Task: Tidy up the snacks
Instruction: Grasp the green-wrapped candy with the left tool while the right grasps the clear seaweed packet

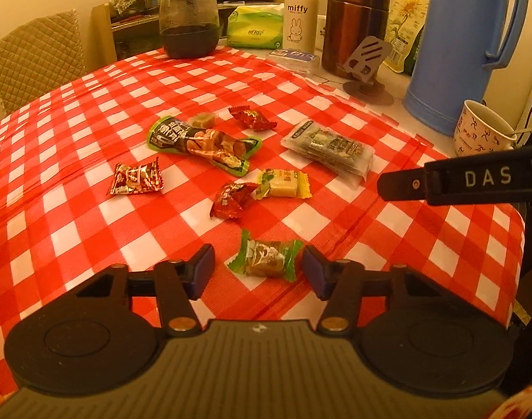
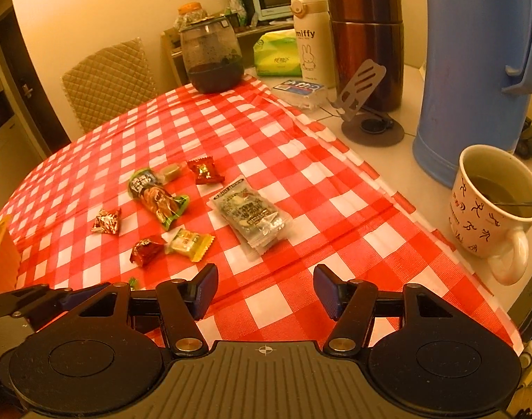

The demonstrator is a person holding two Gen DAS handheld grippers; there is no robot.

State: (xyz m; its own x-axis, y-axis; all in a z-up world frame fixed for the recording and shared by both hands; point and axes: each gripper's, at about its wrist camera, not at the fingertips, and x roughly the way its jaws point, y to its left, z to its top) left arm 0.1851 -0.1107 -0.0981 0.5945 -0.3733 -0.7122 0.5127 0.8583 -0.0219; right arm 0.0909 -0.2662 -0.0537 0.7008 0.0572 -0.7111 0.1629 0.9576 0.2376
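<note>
Several wrapped snacks lie on the red-checked tablecloth (image 1: 91, 230). A green-wrapped candy (image 1: 267, 262) lies between the fingers of my left gripper (image 1: 259, 272); the jaws stand open, with gaps showing on both sides of the candy. Beyond it lie a red candy (image 1: 231, 199), a yellow candy (image 1: 283, 183), a brown-red candy (image 1: 136, 178), a long green packet (image 1: 203, 143), another red candy (image 1: 253, 118) and a clear packet stack (image 1: 330, 150). My right gripper (image 2: 266, 279) is open over bare cloth, nothing between its fingers, with the clear packet stack (image 2: 252, 216) ahead.
A mug with a spoon (image 2: 489, 209), a blue jug (image 2: 475, 70) and a phone stand (image 2: 367, 104) crowd the right side. A brown flask (image 1: 356, 21), a white bottle (image 1: 299, 14) and a glass jar (image 1: 189, 21) stand at the back. An orange ribbed container (image 2: 0, 258) is at left.
</note>
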